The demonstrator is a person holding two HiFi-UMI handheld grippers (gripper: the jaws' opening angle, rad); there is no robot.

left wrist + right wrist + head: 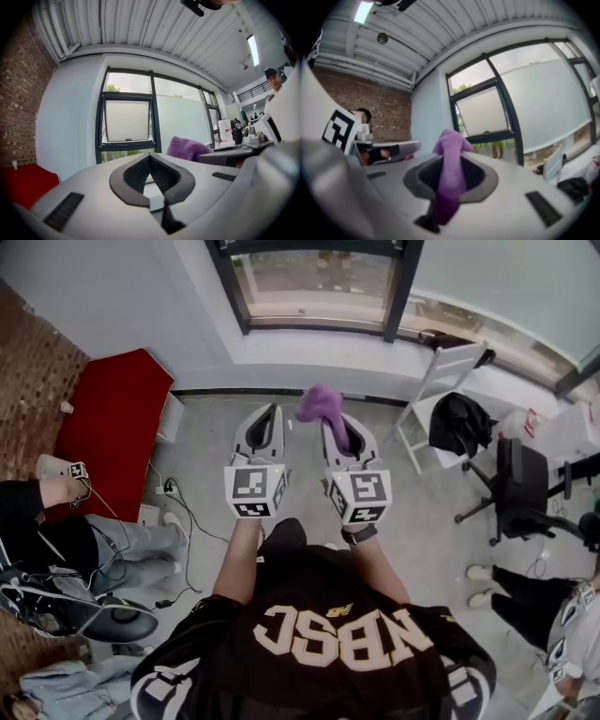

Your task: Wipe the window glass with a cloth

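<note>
Right gripper (pixel 339 435), jaws pinching a purple cloth (pixel 323 406); left gripper (pixel 265 427), jaws pressed together on nothing. Both point at the window glass (pixel 314 282) at 12 o'clock. The cloth hangs well apart from the glass, which fits either an approach or a finished wipe.

A red mat (pixel 112 418) lies at the upper left beside the brick wall (pixel 28 362), with cables (pixel 178 507) trailing over the floor just below it. At the right, a white chair (pixel 441 381) holds a black bundle (pixel 459 423), near a black office chair (pixel 520 488).
</note>
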